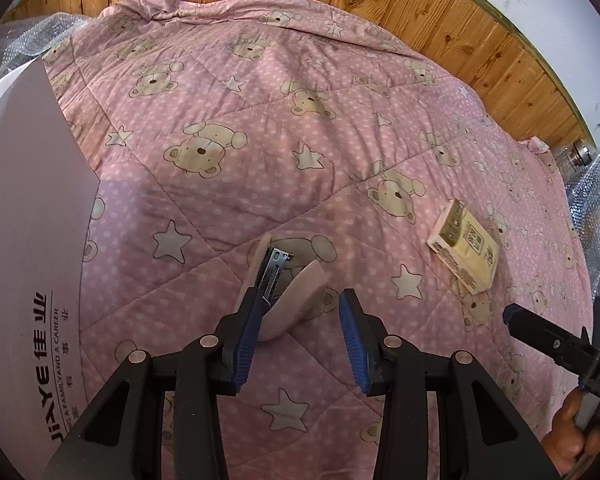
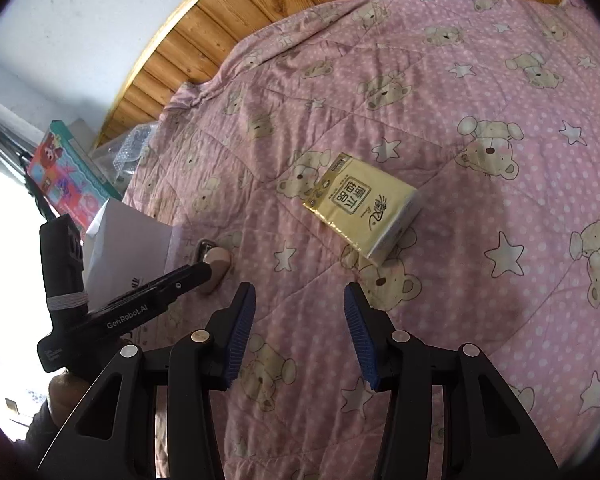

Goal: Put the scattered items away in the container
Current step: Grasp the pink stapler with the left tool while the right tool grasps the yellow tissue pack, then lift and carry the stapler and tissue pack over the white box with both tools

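Step in hand, as judged: pickup of the first item; nothing was seen inside the container.

Left gripper (image 1: 300, 320) was released, jaws spread apart. A pink stapler (image 1: 288, 292) lay on the pink quilt (image 1: 260, 140) at lower centre of the left wrist view, its metal magazine swung open. It sat against the inner face of the left-hand finger (image 1: 246, 344) and clear of the right-hand one, so off-centre in the gap. No grip on it.

Right gripper (image 2: 298, 328) was also released and empty, hovering over quilt at lower centre of its own view. The yellow tissue pack (image 2: 362, 208) lay flat ahead of it, up and slightly right of the fingertips, apart from them.

White box (image 1: 24, 220), taken to be the container, filled the left edge of the left view, near the stapler.

Next move probably calls for centring the stapler between the fingers before closing, then carrying it leftward to the box. The open, hinged stapler might pivot or slip when squeezed.
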`<state>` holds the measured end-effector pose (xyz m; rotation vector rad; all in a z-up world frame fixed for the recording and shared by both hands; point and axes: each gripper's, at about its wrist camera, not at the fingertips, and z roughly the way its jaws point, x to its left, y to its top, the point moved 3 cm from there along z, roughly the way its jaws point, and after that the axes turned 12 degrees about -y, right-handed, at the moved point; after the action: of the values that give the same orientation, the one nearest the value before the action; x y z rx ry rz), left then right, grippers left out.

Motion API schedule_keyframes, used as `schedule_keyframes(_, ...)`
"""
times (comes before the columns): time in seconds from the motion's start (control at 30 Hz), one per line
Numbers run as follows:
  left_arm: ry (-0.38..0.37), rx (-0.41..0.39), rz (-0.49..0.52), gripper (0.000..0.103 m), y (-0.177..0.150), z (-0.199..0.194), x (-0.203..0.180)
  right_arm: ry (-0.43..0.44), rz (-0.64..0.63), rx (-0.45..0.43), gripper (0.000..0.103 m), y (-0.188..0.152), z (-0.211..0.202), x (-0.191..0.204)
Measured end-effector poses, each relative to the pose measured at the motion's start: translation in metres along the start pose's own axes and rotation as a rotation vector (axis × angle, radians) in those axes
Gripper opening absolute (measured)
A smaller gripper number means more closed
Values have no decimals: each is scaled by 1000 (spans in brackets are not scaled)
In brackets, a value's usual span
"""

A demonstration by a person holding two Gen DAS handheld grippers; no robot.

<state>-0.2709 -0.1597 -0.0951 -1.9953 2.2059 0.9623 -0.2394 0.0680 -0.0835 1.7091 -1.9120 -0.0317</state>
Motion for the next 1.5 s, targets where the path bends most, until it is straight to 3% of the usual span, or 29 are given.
schedule_keyframes(0.17,53,-10,-68,46,3,0,28,11,-2,2,49,8,6,2)
schedule_keyframes(0.27,29,-11,-120,46,1,1,42,7,-21,-1,49,11,9,8)
schedule_keyframes(0.7,37,-31,-78,46,8,10,35,-98,-65,-60,52,39,26,-5)
schedule_keyframes(0.83,37,-30,-77,46,9,10,36,-152,-141,-110,58,50,23,-1)
schedule_keyframes(0.97,28,-33,-87,46,10,12,36,-155,-268,-81,71,51,36,6)
schedule_keyframes(1.07,24,-33,-89,46,11,12,35,-193,-483,-80,76,47,44,18)
schedule_keyframes(1.17,17,-36,-95,48,11,13,35,-231,-621,-65,76,48,53,20)
schedule_keyframes(1.3,24,-44,-83,48,12,15,33,-240,-647,-33,75,54,64,17)
schedule_keyframes(1.37,32,-46,-76,48,13,16,32,-234,-617,-23,61,52,66,18)
schedule_keyframes(1.5,55,-44,-54,31,14,17,32,-221,-551,-21,57,45,62,20)
